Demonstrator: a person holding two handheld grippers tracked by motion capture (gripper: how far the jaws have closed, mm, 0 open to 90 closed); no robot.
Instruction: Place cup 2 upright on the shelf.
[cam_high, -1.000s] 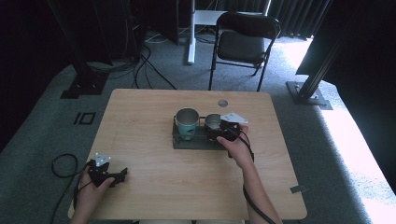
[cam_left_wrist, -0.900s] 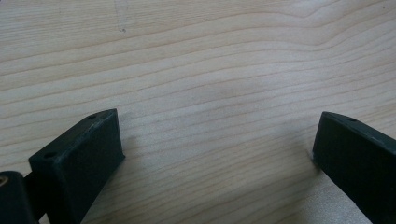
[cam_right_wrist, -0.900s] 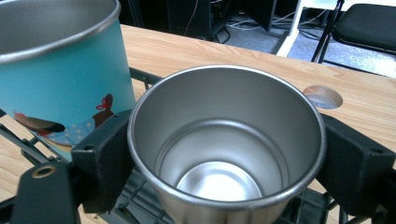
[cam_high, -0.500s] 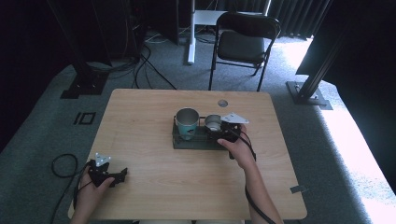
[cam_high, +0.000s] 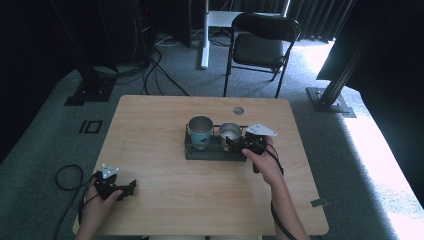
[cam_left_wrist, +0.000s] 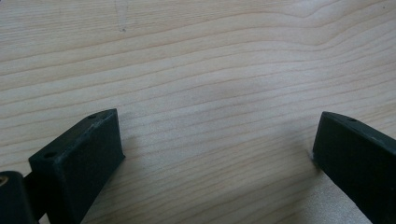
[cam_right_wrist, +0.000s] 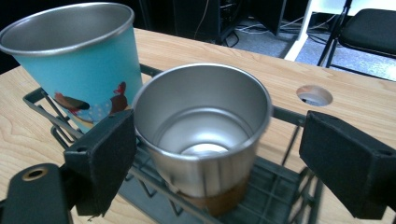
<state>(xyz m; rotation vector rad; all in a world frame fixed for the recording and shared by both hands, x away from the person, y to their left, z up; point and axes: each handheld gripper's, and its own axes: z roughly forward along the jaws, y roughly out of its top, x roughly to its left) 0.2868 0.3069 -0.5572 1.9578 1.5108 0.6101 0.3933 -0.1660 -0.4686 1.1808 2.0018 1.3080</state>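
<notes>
A light wooden counter (cam_high: 165, 135) stood on grey carpet, seen from above. Near its middle lay a dark wire rack (cam_high: 215, 148), its long side running left to right across the counter. Two metal cups stood upright in it, mouths open to the ceiling. The teal cup (cam_high: 200, 131) with a printed picture stood at the rack's left end. The plain steel cup (cam_high: 230, 133), shorter, stood just beside it to the right.

The right hand-held gripper (cam_high: 240, 142) was held at the rack's right end by the person's right hand (cam_high: 264, 162), pointing left toward the steel cup. In the right gripper view, its two black jaws stood wide apart, one on each side of the steel cup (cam_right_wrist: 205, 135), neither pressing on it. The teal cup (cam_right_wrist: 74, 60) rose behind and to the left, close to the left jaw. The rack's wires (cam_right_wrist: 280, 186) ran under and around the cups.

The left hand-held gripper (cam_high: 125, 188) lay low on the counter near the front left corner, well apart from the rack, held in the left hand (cam_high: 100, 200). In the left gripper view, its jaws were spread over bare wood grain (cam_left_wrist: 210, 93).

A round cable hole (cam_high: 238, 110) was cut in the counter behind the rack. A black folding chair (cam_high: 262, 47) stood beyond the far edge.
</notes>
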